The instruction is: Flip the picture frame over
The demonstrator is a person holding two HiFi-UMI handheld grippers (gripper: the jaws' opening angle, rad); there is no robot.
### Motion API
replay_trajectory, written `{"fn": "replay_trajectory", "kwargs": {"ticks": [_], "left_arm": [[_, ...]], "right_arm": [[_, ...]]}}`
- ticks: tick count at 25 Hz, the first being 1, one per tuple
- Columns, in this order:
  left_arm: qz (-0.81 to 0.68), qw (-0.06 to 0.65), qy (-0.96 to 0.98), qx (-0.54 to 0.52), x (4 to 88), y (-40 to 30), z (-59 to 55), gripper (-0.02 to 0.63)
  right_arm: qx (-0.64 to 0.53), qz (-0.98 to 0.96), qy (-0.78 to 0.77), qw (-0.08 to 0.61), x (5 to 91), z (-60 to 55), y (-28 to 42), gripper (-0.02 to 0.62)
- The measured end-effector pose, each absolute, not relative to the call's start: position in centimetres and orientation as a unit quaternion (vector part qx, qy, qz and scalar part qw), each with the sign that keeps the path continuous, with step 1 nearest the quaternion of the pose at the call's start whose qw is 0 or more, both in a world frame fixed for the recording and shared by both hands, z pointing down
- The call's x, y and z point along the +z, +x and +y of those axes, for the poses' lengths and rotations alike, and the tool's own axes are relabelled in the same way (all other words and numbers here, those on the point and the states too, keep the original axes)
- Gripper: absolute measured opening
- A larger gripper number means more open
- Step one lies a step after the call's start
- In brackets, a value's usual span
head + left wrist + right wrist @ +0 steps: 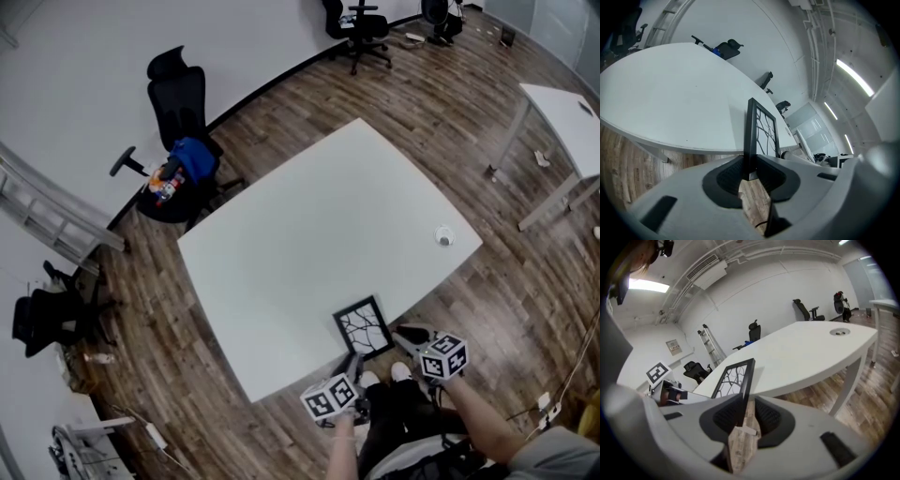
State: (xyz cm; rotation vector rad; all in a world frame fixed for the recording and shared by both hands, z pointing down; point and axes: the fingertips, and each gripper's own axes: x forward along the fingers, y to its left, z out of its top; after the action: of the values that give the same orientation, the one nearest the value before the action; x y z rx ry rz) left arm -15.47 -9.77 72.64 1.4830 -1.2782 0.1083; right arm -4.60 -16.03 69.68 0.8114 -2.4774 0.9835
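Two grippers were set on the near edge of the picture frame (363,328), one toward each end of that edge, so that the frame could be turned without twisting. Between the jaws of the left gripper (749,169) the black edge was clamped, with both pads pressed against it; this grip is judged to carry the frame. Between the jaws of the right gripper (745,414) the same edge was seen, laid against one pad with a gap left at the other. That pair was therefore released and is judged to serve only as a guide. Just ahead of both jaw pairs the frame appeared to be tilted, patterned face visible, at the near rim of the white table (309,216). Farther ahead of the jaws a round cable port (443,235) was set in the table top. Farthest off, an office chair (183,103) stood on the wood floor.
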Motion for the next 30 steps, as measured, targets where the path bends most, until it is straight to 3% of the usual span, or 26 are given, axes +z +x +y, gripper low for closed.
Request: {"fn": "replay_trajectory", "kwargs": {"ticks": [5, 14, 19, 24, 30], "left_arm": [[-0.538, 0.573, 0.616, 0.044, 72.4, -15.1, -10.0, 0.086], [-0.534, 0.589, 0.605, 0.037, 72.4, -15.3, -10.4, 0.084], [-0.529, 0.596, 0.604, 0.030, 72.1, -15.2, -10.8, 0.086], [-0.545, 0.548, 0.630, 0.078, 71.3, -15.6, -10.9, 0.086], [-0.584, 0.432, 0.673, 0.141, 67.4, -15.8, -12.5, 0.102]], "right_arm": [[0.407, -0.873, 0.200, 0.180, 71.0, -14.6, -5.3, 0.155], [0.498, -0.847, 0.129, 0.133, 70.8, -13.8, -6.9, 0.160], [0.502, -0.845, 0.136, 0.124, 69.8, -14.0, -6.5, 0.124], [0.513, -0.837, 0.155, 0.113, 68.3, -14.1, -6.4, 0.104], [0.478, -0.844, 0.196, 0.144, 66.9, -14.4, -6.7, 0.103]]}}
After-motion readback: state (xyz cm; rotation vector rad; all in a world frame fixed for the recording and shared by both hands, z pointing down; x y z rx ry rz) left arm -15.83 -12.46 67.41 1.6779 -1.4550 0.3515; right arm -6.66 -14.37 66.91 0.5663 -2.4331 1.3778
